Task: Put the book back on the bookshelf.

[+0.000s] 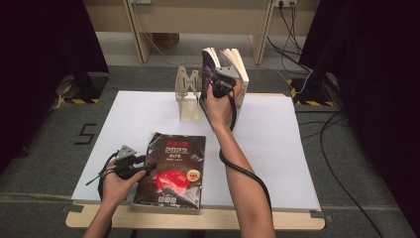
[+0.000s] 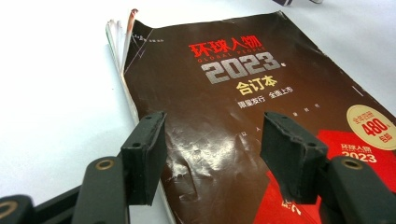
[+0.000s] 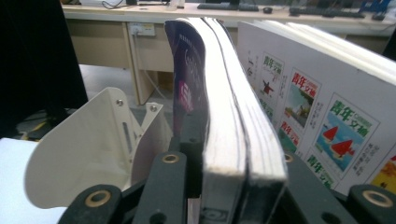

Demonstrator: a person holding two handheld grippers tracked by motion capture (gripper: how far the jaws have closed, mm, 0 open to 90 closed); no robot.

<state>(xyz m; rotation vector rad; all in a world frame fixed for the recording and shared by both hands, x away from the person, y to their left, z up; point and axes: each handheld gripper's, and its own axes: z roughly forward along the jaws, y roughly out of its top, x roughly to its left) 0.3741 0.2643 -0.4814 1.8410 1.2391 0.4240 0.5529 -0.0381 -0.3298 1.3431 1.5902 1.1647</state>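
A dark magazine (image 1: 171, 168) with red art and "2023" on its cover (image 2: 243, 93) lies flat near the table's front edge. My left gripper (image 1: 147, 166) is open at its left side, and the pads (image 2: 144, 158) hover just above the cover with nothing between them (image 2: 217, 158). My right gripper (image 1: 224, 75) is shut on the edge of a thick purple-covered book (image 3: 219, 107) and holds it upright (image 1: 210, 62) at the back of the table. This book stands between a cream bookend (image 1: 188, 96) and a white-covered book (image 3: 317, 107).
A white sheet (image 1: 277, 144) covers the wooden table. The cream bookend (image 3: 93, 149) curves close to the left of my right jaws. Black curtains stand at both sides, cables lie on the floor at the right, and a desk stands behind the table.
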